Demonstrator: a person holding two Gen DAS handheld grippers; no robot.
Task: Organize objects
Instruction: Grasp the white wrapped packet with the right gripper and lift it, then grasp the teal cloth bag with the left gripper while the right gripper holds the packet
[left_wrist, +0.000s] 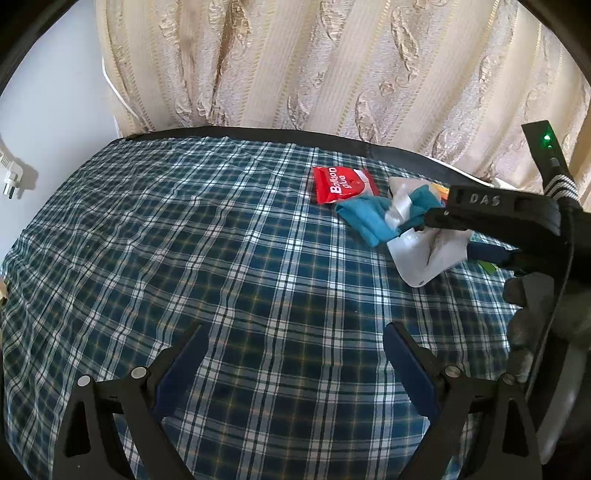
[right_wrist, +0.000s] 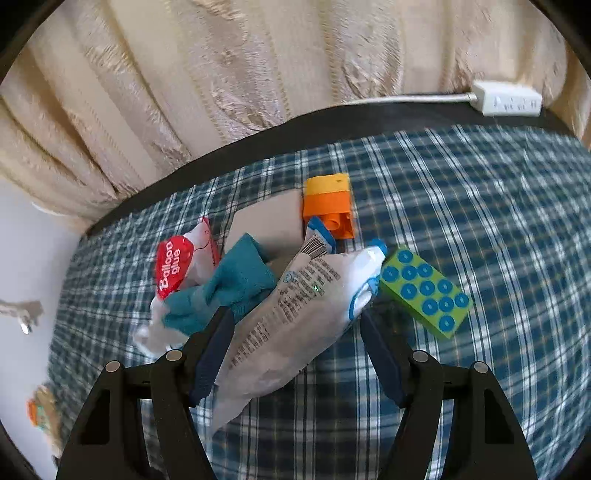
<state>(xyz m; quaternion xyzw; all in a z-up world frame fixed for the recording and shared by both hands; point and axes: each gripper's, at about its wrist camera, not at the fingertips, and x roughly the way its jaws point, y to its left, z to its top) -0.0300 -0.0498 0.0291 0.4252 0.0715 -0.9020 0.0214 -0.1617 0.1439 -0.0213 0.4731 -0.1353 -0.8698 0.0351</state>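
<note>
A white pouch (right_wrist: 295, 314) is being straddled by the 2 spread fingers of the right gripper (right_wrist: 295, 328) (pad contact cannot be told), with a teal cloth (right_wrist: 229, 291) at 10 o'clock, while the left gripper (left_wrist: 295, 354) is being held open and empty over the plaid tablecloth (left_wrist: 221, 258).

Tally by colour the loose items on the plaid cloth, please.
Red: 1, glue packet
Teal: 1, cloth
White: 1, pouch
Orange-yellow: 1, block
Green-blue: 1, brick
Total: 5
</note>
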